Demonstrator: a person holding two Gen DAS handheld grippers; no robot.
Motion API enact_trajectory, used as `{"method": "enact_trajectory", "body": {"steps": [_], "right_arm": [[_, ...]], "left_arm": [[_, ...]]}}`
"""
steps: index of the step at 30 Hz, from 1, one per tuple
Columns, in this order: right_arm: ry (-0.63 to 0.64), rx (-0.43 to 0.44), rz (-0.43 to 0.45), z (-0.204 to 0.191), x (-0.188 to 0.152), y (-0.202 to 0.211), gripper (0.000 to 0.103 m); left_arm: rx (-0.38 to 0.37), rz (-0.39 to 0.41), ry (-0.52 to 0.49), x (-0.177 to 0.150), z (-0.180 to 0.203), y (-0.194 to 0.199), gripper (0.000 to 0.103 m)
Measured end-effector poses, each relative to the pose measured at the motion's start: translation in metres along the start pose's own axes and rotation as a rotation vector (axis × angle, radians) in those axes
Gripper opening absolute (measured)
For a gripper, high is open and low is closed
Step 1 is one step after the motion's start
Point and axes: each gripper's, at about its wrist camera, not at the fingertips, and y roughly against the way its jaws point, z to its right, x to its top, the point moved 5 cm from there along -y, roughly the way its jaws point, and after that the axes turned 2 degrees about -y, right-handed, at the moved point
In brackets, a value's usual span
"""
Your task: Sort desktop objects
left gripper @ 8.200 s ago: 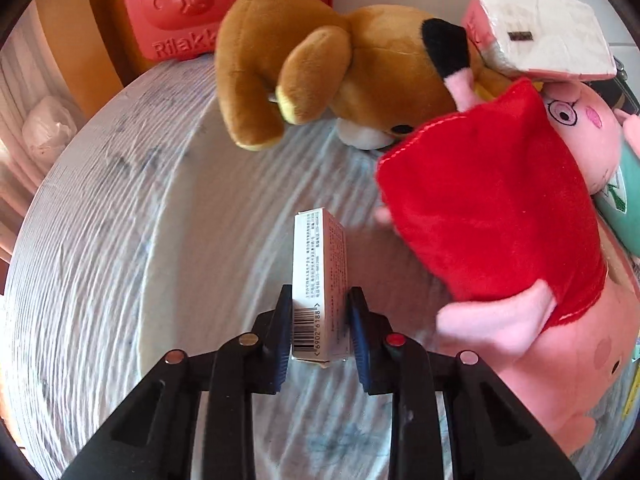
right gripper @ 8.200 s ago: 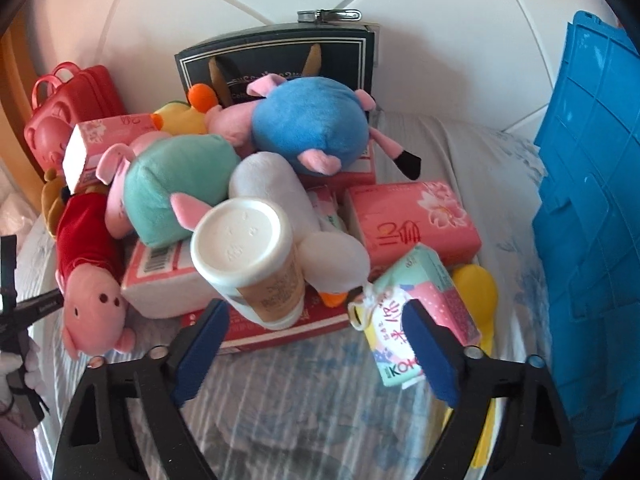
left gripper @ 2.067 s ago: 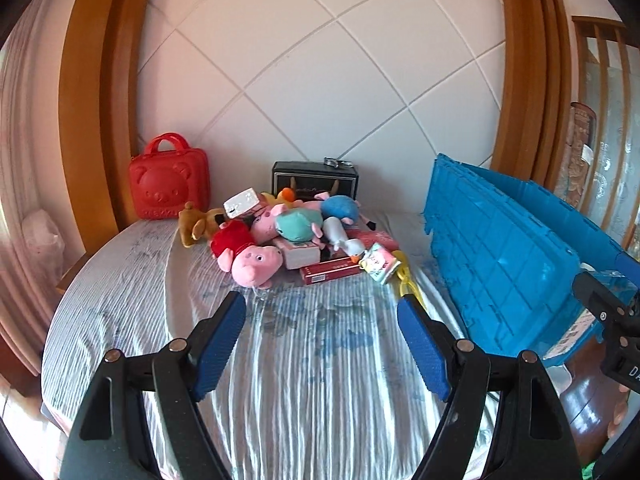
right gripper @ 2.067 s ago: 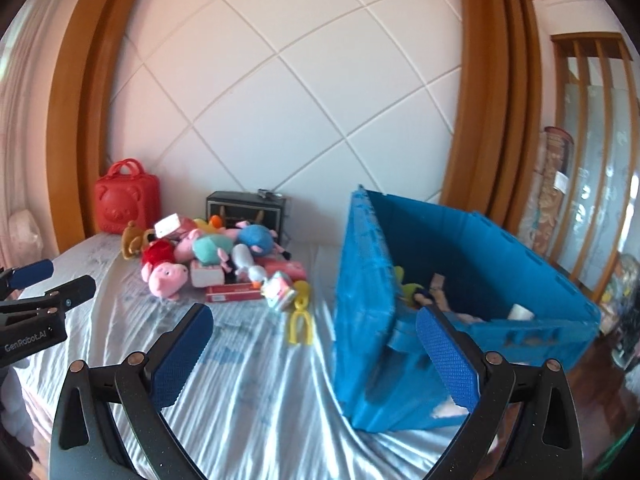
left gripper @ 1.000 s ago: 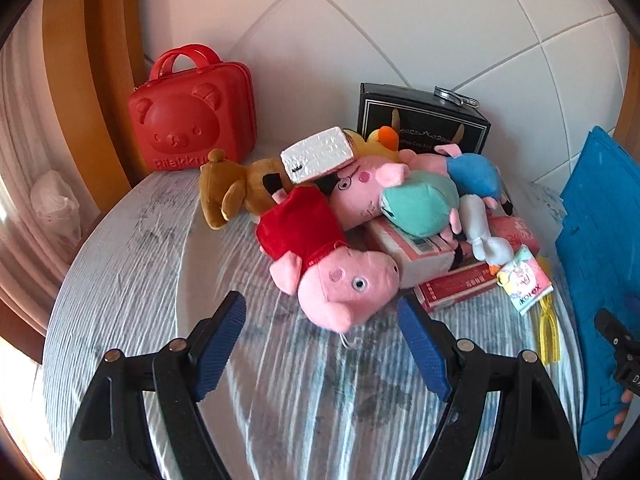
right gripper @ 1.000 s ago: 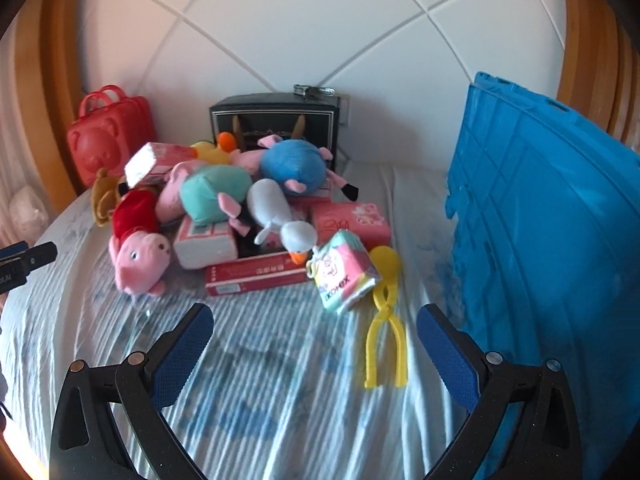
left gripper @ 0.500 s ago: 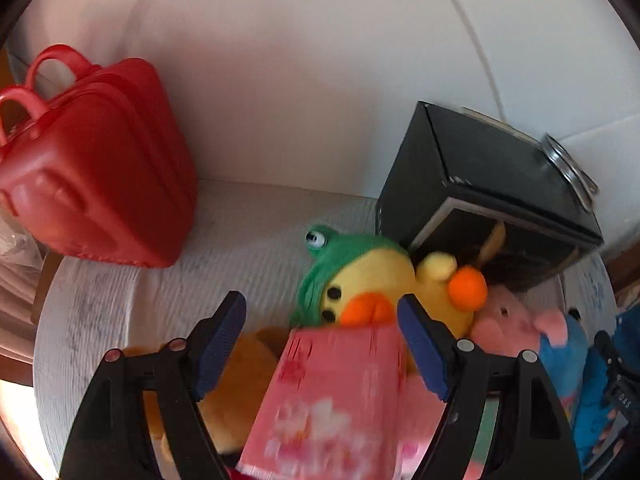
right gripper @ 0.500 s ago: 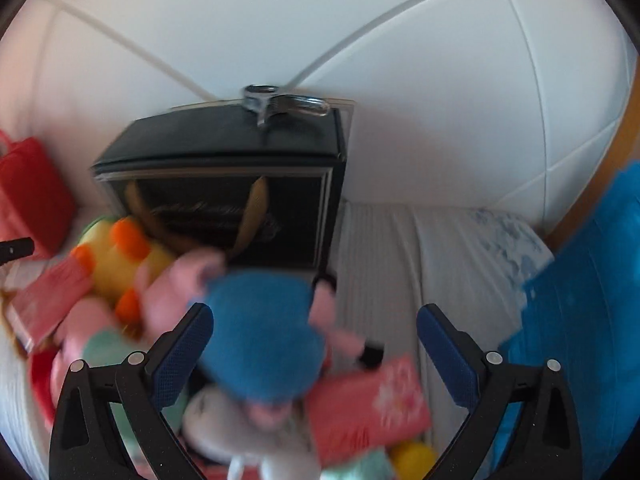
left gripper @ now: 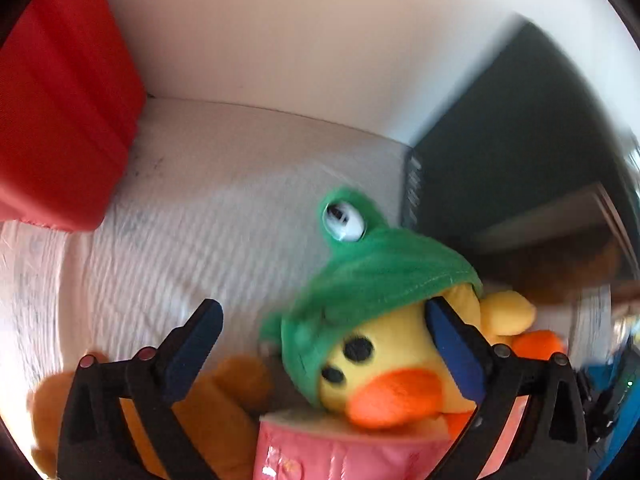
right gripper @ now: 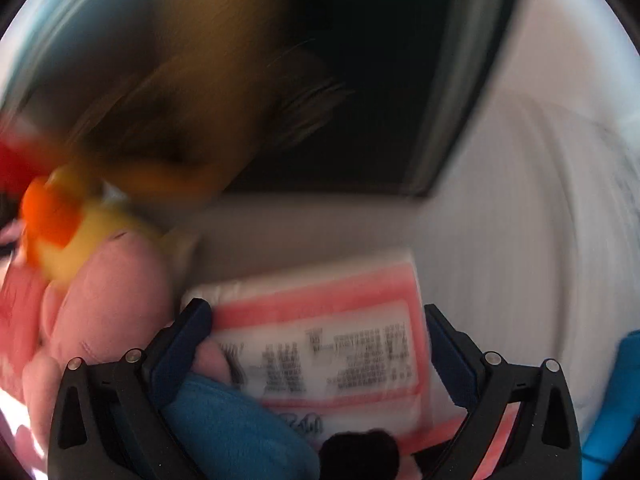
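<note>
A yellow duck plush (left gripper: 384,344) in a green frog hood lies in the toy pile. My left gripper (left gripper: 324,344) points down over it, jaws opening wide. The duck's head sits between them, against the right pad and apart from the left one. A pink tissue pack (left gripper: 340,452) and a brown bear plush (left gripper: 216,396) lie just below. In the blurred right wrist view, my right gripper (right gripper: 316,344) stands open, straddling a pink-and-white tissue pack (right gripper: 332,340). A blue plush (right gripper: 228,424) and a pink plush (right gripper: 100,300) crowd its left finger.
A red case (left gripper: 60,120) stands at the left by the white wall. A black box (left gripper: 500,160) stands right behind the pile, also seen as the black box (right gripper: 340,80). White ribbed cloth (left gripper: 192,224) covers the table. The blue crate's edge (right gripper: 616,400) shows at the far right.
Both grippers have dropped closer into the pile. The left jaws have spread wider and now flank the duck's head. The tissue pack now lies between the right fingers.
</note>
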Motion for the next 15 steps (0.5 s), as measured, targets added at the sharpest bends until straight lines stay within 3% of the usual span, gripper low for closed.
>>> {"method": "enact_trajectory", "body": {"steps": [1, 3, 5, 9, 15], "right_arm": [[0.033, -0.008, 0.006, -0.008, -0.009, 0.004, 0.103], [0.077, 0.02, -0.023, -0.022, -0.041, 0.009, 0.103], [0.101, 0.043, -0.032, -0.032, -0.071, 0.016, 0.103], [0.173, 0.036, -0.027, -0.055, -0.143, 0.037, 0.103], [0.24, 0.076, -0.096, -0.074, -0.227, 0.064, 0.103]], "left_arm": [[-0.014, 0.008, -0.012, -0.011, 0.002, 0.007, 0.103], [-0.069, -0.05, -0.085, -0.049, 0.01, 0.016, 0.099], [-0.022, -0.066, -0.152, -0.093, 0.011, 0.021, 0.091], [-0.027, -0.019, -0.192, -0.152, 0.006, 0.059, 0.091], [-0.01, -0.014, -0.226, -0.228, -0.006, 0.105, 0.091]]}}
